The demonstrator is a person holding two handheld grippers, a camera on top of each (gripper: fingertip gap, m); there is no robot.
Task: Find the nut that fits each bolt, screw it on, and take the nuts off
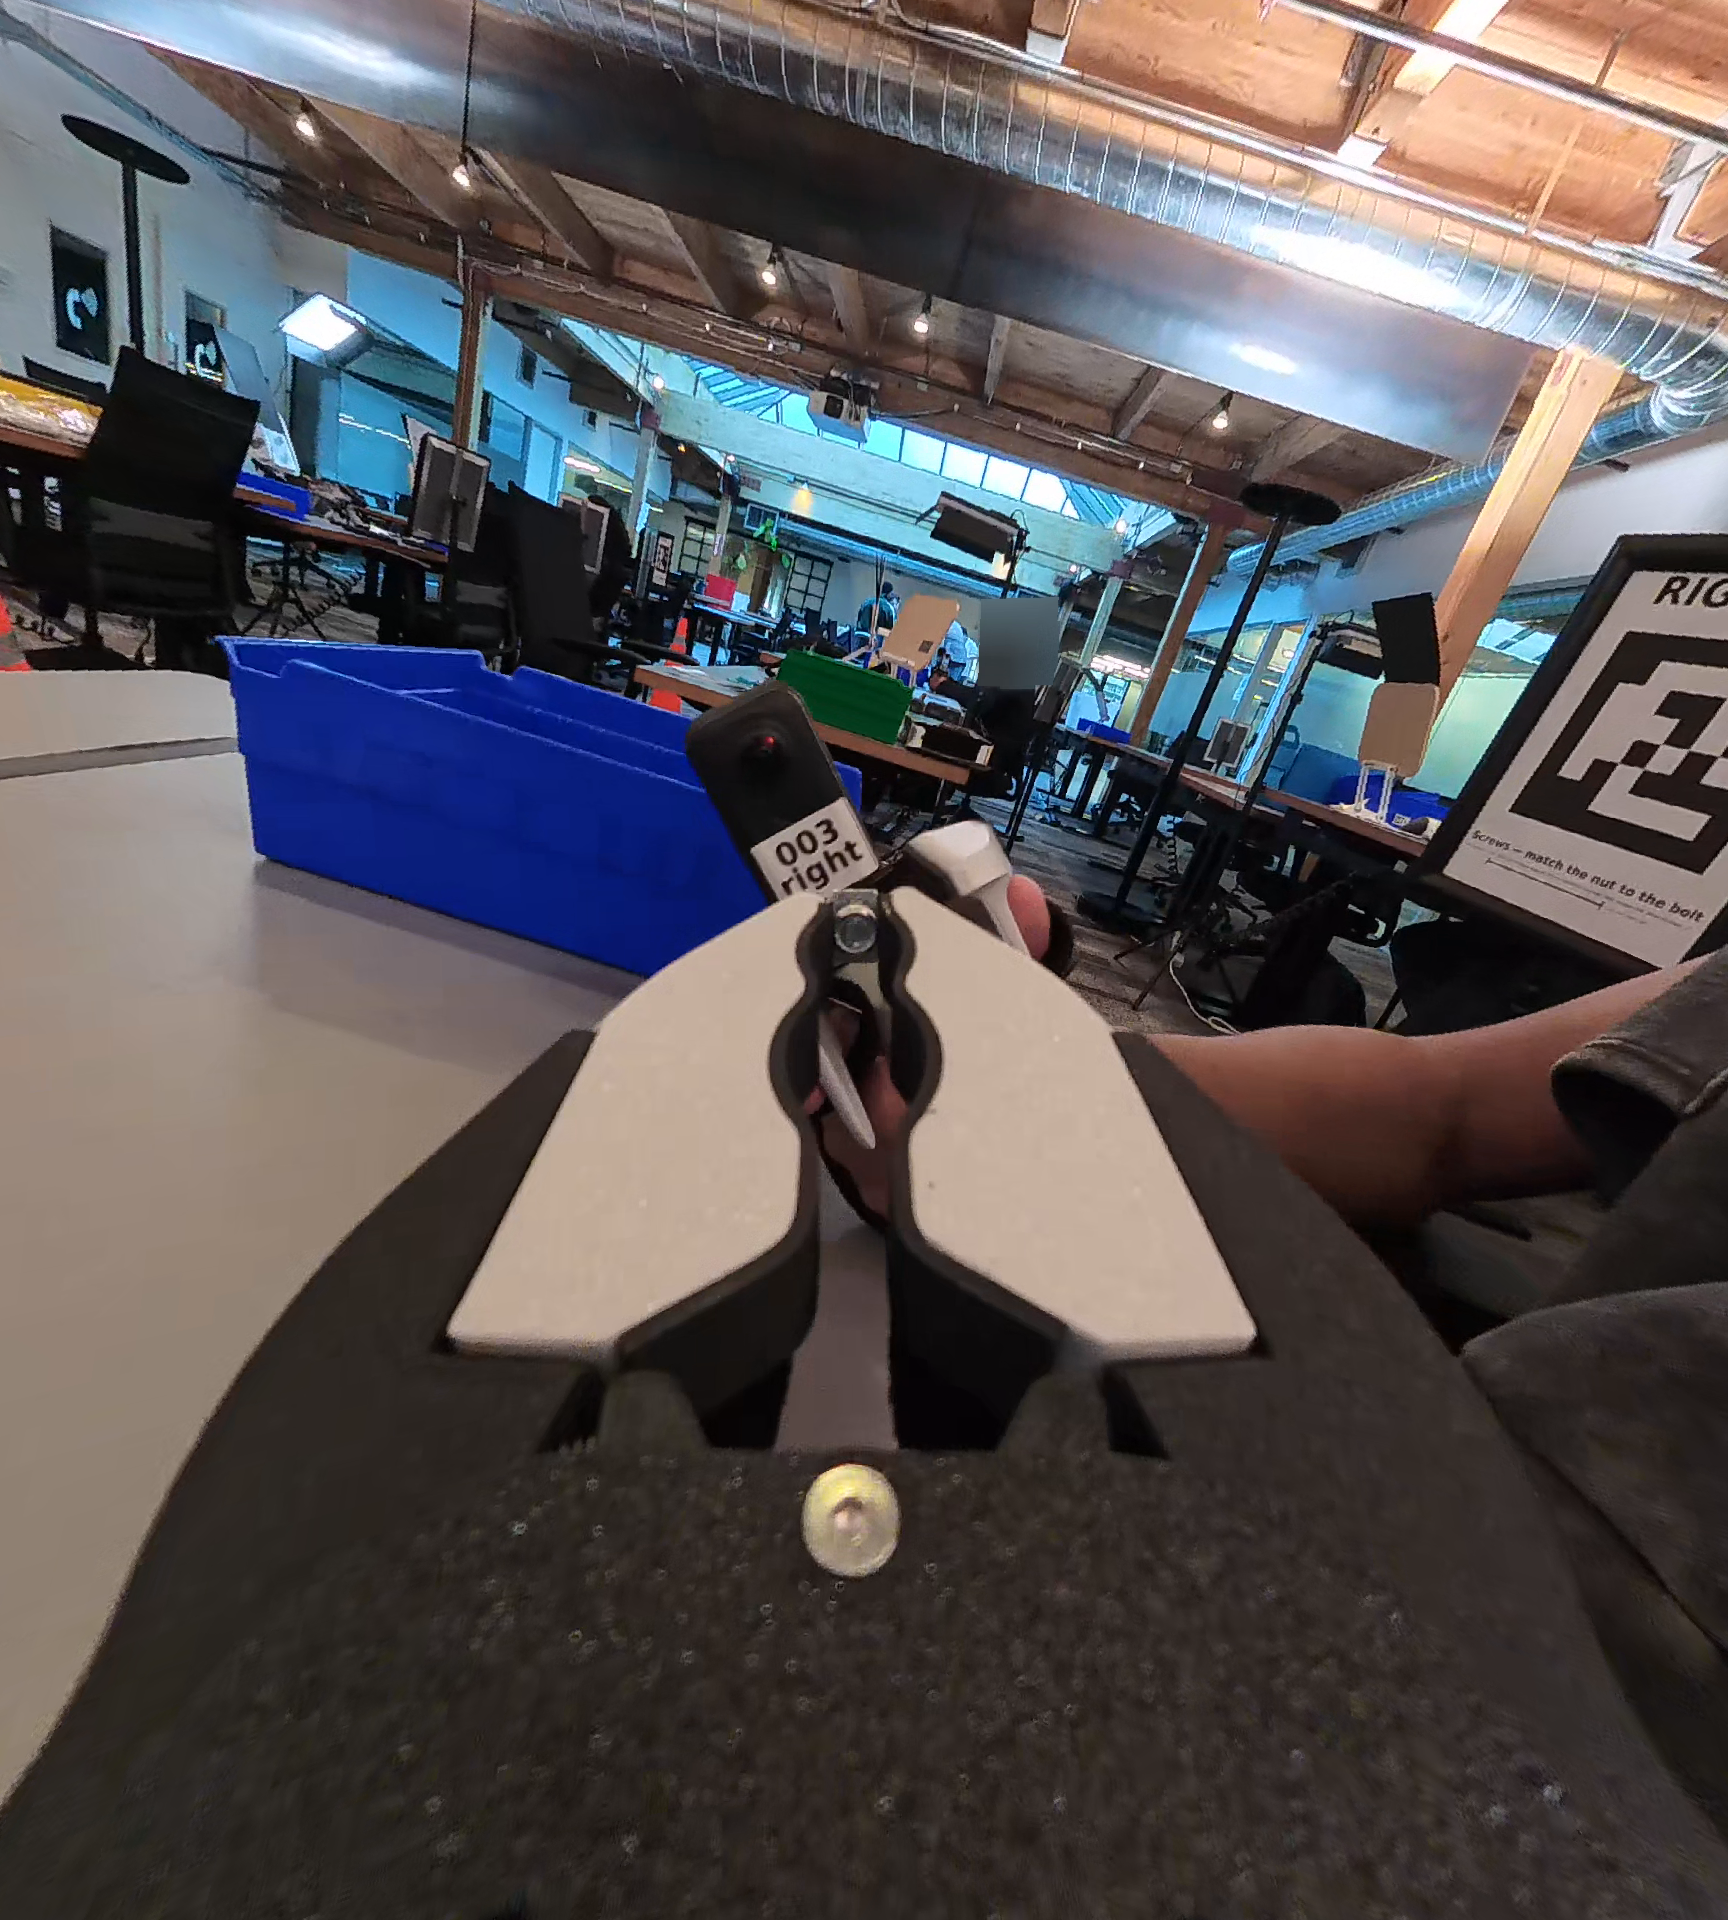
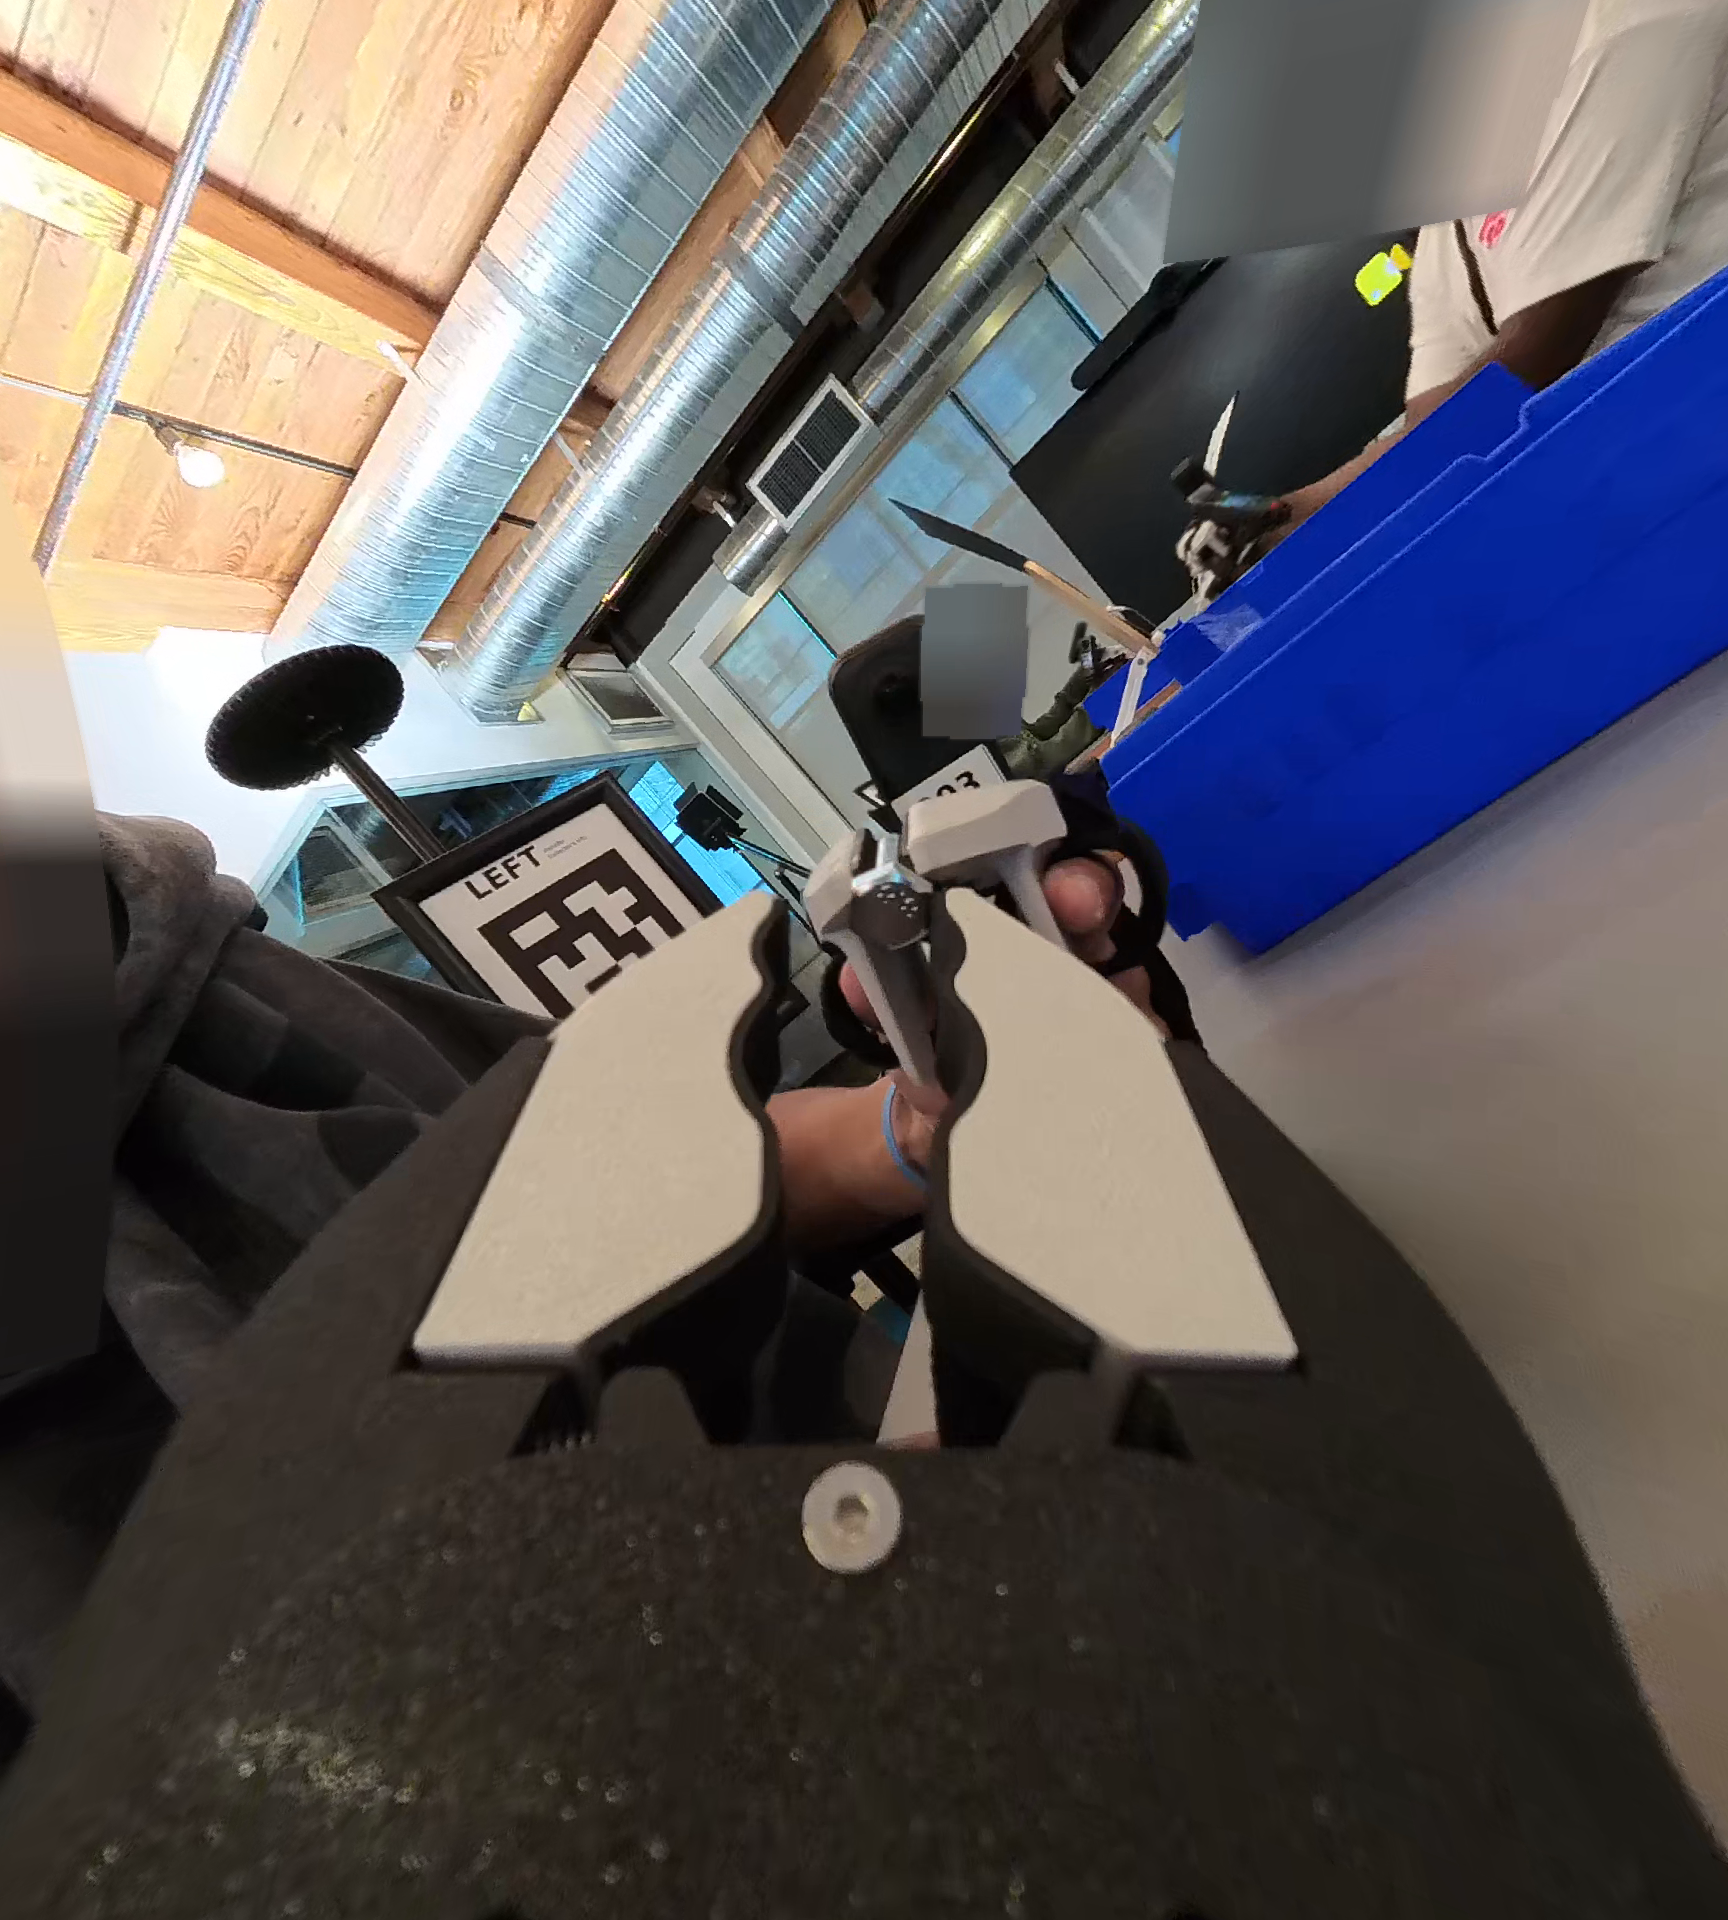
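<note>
While both grippers meet above the grey bench [image 1: 112, 1039], the left gripper [image 1: 855, 940] jaws stand clenched on a nut [image 1: 854, 932] at their tips. The right gripper [image 2: 860, 925] has its jaws pinching a bolt [image 2: 891, 916], its head apparently facing the right wrist camera, long axis running toward the nut. Behind sits a blue bin [image 1: 486, 790], contents hidden.
</note>
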